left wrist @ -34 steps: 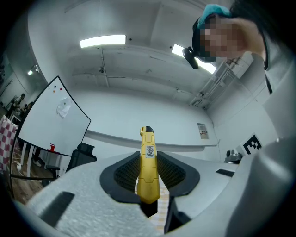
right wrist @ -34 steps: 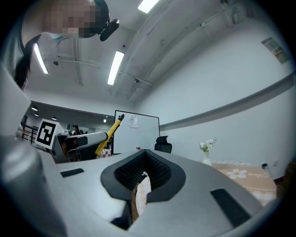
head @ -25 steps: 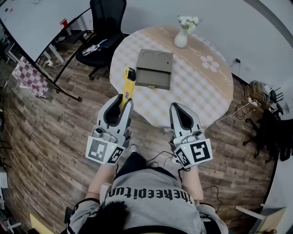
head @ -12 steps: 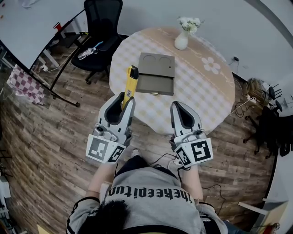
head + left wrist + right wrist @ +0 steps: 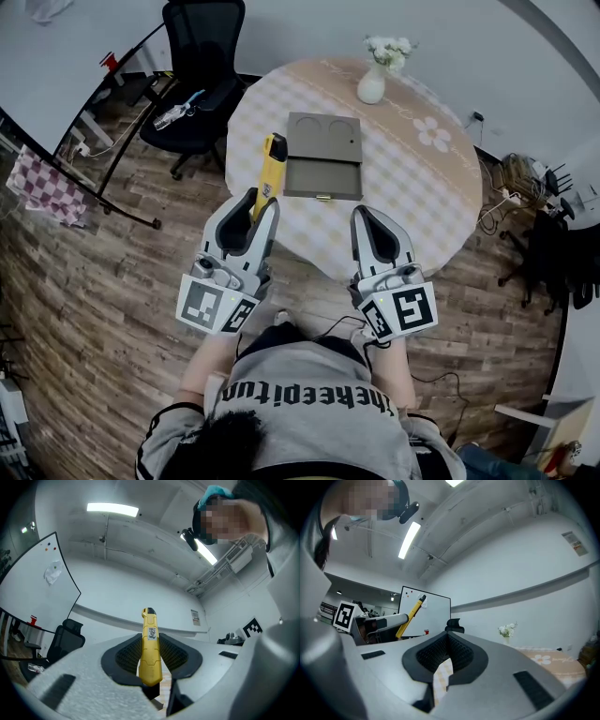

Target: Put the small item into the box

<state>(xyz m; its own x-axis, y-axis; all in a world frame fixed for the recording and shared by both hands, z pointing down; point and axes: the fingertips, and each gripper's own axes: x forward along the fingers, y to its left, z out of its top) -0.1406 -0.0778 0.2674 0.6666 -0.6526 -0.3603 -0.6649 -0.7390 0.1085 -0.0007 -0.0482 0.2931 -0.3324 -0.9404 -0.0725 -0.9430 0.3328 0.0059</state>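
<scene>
A yellow utility knife (image 5: 271, 167) sticks up out of my left gripper (image 5: 262, 201), which is shut on its lower end; the knife's tip hangs over the near left edge of the round table (image 5: 412, 187). In the left gripper view the knife (image 5: 151, 648) stands upright between the pads. A flat olive-grey box (image 5: 323, 155) with two round dents in its top lies on the table, just right of the knife. My right gripper (image 5: 368, 217) is held in front of the table's near edge, shut and empty, its pads (image 5: 454, 656) nearly meeting over checked cloth.
A white vase of flowers (image 5: 371, 80) stands at the table's far side. A black office chair (image 5: 202, 56) sits beyond the table at the left, beside a long white desk (image 5: 56, 56). Cables and dark gear (image 5: 553, 244) lie on the floor at the right.
The head view has shifted a little, so the table and box sit slightly lower and nearer. Both grippers keep their pose, and the knife stays held.
</scene>
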